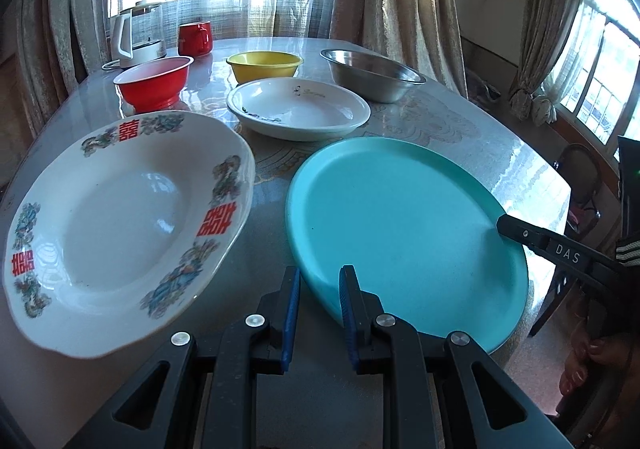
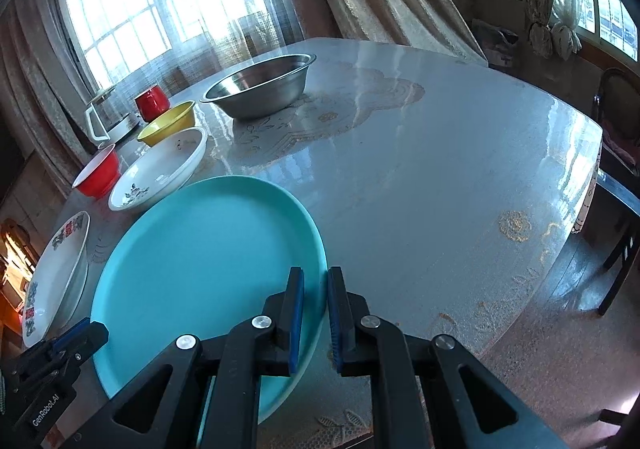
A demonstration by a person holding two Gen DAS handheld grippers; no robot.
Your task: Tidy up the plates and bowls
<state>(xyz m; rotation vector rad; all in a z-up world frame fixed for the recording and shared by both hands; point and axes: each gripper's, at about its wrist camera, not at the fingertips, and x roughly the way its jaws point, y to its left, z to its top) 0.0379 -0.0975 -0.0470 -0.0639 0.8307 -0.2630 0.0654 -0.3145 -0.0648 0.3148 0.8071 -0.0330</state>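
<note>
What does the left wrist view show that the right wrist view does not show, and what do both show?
Only the left wrist view shows a hand at the lower right and the full face of the white plate with red characters.

Only the right wrist view shows the right tongs gripping the teal plate's right rim, and the bare right half of the table.

Both show the teal plate, steel bowl, yellow bowl, red bowl, small white plate, red mug and kettle.

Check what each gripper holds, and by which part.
Right gripper clamps the round turquoise plate by its near right rim. Left gripper grips its near left rim.
</note>
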